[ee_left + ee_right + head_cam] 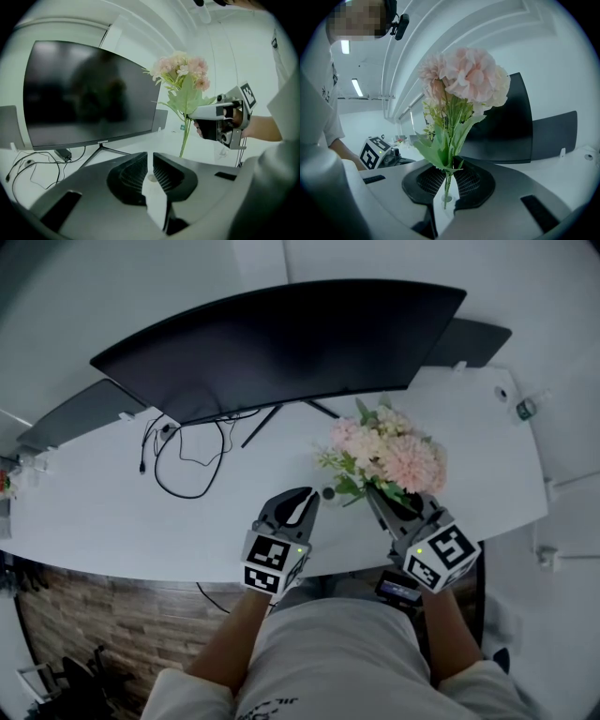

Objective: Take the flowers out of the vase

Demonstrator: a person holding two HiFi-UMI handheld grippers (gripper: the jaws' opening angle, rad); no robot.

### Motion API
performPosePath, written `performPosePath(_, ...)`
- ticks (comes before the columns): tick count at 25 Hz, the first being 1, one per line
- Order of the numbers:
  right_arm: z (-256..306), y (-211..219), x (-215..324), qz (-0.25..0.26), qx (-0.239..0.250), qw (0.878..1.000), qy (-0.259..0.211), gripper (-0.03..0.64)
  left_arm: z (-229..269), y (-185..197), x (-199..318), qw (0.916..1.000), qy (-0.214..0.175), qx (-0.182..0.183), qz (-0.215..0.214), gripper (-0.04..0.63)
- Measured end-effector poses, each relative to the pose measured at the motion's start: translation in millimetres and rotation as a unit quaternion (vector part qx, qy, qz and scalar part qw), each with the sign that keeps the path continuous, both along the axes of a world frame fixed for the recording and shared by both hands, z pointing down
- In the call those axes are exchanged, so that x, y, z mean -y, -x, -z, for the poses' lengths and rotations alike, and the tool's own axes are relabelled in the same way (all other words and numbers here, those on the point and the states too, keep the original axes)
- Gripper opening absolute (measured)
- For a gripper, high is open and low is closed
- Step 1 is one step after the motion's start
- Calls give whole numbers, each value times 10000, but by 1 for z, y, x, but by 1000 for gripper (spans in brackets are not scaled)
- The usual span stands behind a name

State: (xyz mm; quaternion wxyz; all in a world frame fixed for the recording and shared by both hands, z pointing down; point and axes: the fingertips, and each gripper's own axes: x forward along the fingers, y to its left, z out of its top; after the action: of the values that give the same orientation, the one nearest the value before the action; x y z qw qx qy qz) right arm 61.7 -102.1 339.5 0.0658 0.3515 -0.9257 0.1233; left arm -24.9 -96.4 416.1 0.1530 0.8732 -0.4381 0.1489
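A bunch of pale pink flowers [386, 454] with green leaves is held up in the air by its stems, clear of the white desk [112, 512]. My right gripper [386, 502] is shut on the thin green stems [446, 183], and the blooms [464, 77] stand above its jaws. In the left gripper view the bouquet [183, 77] hangs from the right gripper [191, 114], with the stem ends free above the desk. My left gripper [305, 495] hovers just left of the flowers, its jaws nearly together with nothing between them [150, 159]. No vase shows clearly in any view.
A wide curved dark monitor [281, 343] stands on a stand at the back of the desk, with looped black cables [187, 460] to its left. Dark panels [66, 413] flank it. A small dark round thing [328, 491] lies between the grippers. The desk's front edge is right below my hands.
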Motion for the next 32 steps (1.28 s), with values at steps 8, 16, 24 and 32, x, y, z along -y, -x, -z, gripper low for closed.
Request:
performPosePath(8,10,-1,1,63,34,10000,-13,66,28,0,-3,9999,-75,50,83,3)
performPosePath(16,15,-3,1,108,22,9999,20,66,36,4,-8,9996,-159,-31,232,3)
performPosePath(24,16,-3,1,160,122,9998,46,66,37,9,-15,9994,-39,-125,308,3)
performPosePath(32,16,-4,1,248,86,9996,46,66,40,15,-15,9993,-52,-58,374,3)
